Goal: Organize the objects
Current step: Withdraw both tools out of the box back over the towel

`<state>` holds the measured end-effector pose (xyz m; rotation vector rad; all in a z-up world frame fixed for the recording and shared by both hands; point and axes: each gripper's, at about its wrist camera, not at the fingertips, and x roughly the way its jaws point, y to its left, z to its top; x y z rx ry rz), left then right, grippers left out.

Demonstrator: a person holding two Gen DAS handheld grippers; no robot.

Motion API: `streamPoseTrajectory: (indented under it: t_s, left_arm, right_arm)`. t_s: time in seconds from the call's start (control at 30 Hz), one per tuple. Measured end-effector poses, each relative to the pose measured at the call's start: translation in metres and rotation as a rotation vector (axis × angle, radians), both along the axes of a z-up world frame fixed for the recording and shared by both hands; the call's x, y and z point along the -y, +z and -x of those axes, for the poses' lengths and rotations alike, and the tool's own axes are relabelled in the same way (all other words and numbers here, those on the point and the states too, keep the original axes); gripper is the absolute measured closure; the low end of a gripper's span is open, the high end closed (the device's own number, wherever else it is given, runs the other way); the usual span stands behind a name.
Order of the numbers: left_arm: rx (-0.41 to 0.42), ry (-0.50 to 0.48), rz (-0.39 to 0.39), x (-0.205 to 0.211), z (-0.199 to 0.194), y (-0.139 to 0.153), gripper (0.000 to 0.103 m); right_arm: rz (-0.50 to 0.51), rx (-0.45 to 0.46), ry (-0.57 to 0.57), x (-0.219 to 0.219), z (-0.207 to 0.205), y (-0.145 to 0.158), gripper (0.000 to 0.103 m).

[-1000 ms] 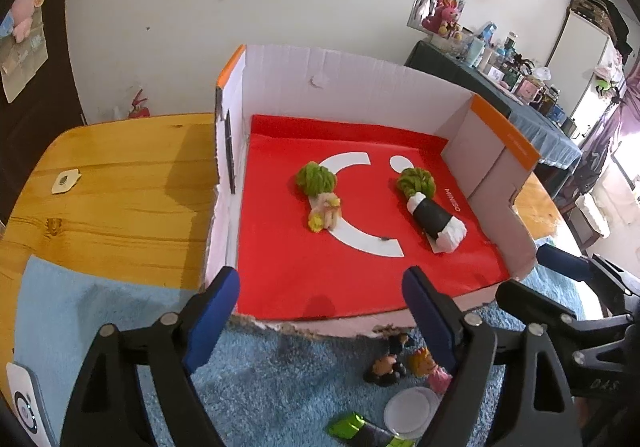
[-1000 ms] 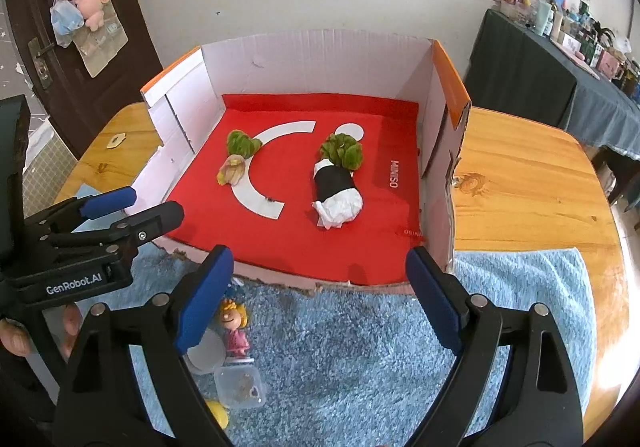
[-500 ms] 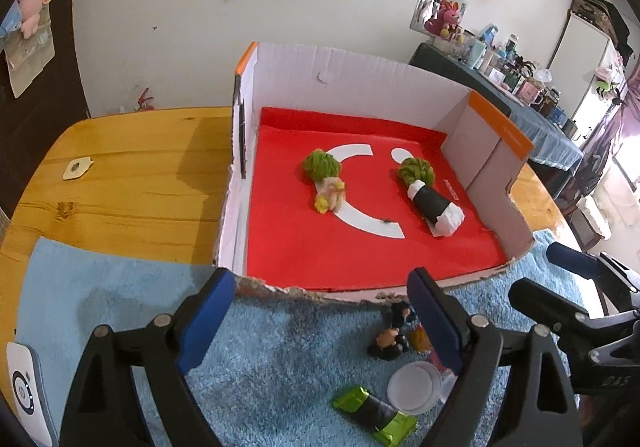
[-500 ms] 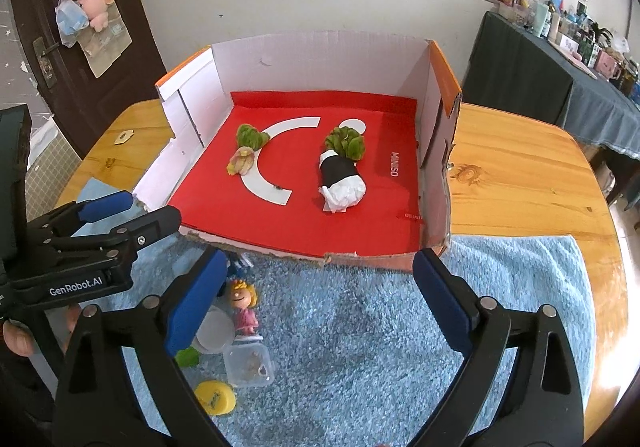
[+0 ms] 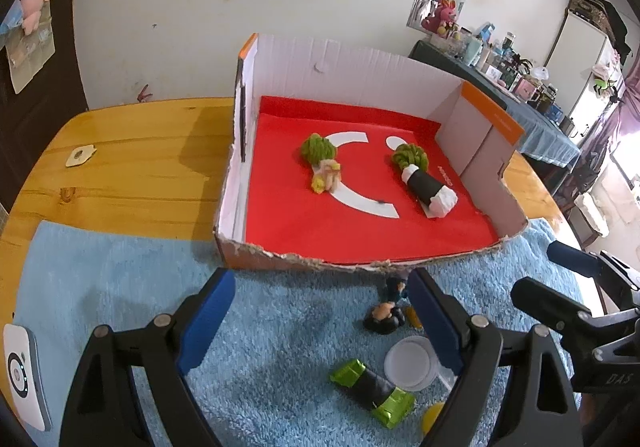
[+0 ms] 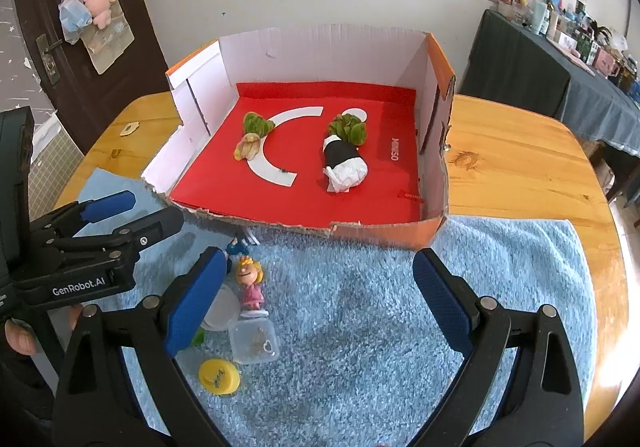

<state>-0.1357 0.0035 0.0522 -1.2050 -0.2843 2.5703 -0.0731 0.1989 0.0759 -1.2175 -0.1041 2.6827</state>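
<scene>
Both hand-held grippers, left [image 5: 318, 321] and right [image 6: 320, 299], hang spread and empty over toys on a blue towel [image 6: 360, 327], below the cardboard box [image 6: 320, 59].

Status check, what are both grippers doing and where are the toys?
Left gripper and right gripper open, empty. Two plush toys in box; pink figurine on blue towel. Path unobstructed.
</scene>
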Motion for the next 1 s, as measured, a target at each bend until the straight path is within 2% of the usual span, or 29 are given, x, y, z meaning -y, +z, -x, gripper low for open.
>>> streamPoseTrajectory:
  t_s: [1.0]
  left_arm:
    - [0.015,-0.014,0.005,-0.008,-0.027,-0.011,0.014]
  right_arm:
    - [0.021,0.016,0.005,0.003,-0.026,-0.017,0.007]
